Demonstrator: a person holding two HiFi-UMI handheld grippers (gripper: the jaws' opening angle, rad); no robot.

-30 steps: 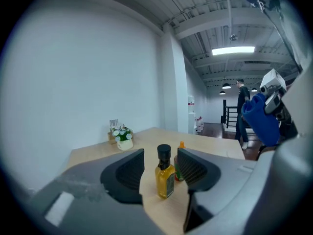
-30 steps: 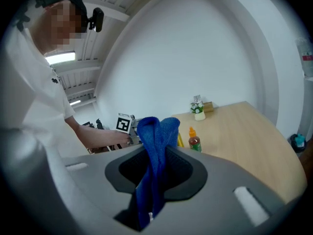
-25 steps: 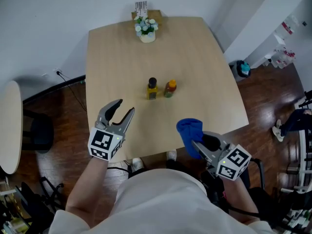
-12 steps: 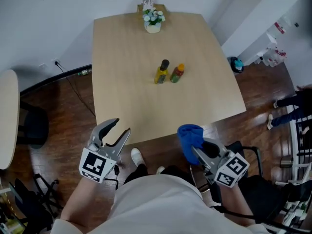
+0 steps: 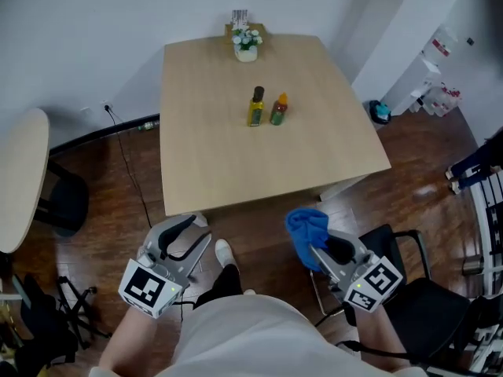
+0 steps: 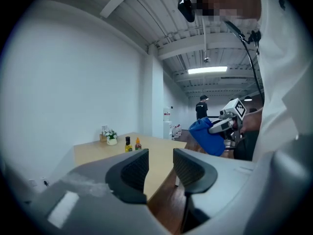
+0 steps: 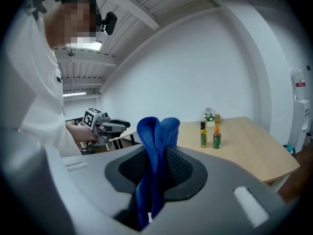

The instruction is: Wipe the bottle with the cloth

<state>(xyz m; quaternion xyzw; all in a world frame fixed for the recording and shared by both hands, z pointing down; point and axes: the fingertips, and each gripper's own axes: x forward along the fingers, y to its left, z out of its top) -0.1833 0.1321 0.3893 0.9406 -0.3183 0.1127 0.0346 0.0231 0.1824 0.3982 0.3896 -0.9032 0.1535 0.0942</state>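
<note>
- The left gripper [image 5: 192, 232] is hovering off the near edge of the table [image 5: 204, 171], low and close to the person's body. Its jaws are standing apart with nothing between them. I judge it is being held ready to steady a bottle once it gets within reach.
- Two small bottles are standing upright just beside each other toward the far middle of the table: a dark-capped bottle [image 5: 256, 107] on the left and an orange-capped bottle [image 5: 278, 110] on the right. Both are sitting well apart from either gripper. Which one is meant for wiping, I cannot tell.
- A flower pot [image 5: 246, 44] is resting at the table's far edge, out of the working area.
- The blue cloth [image 5: 308, 228] is sticking up in a folded bunch from the right gripper [image 5: 321, 251], whose jaws are pressing together on its lower part. Gripping it low is leaving a soft loop free above the jaws, which is probably the part meant to rub the bottle.
- Both grippers are pointing toward the table, so wiping is not yet under way; an approach seems to be what is needed.
</note>
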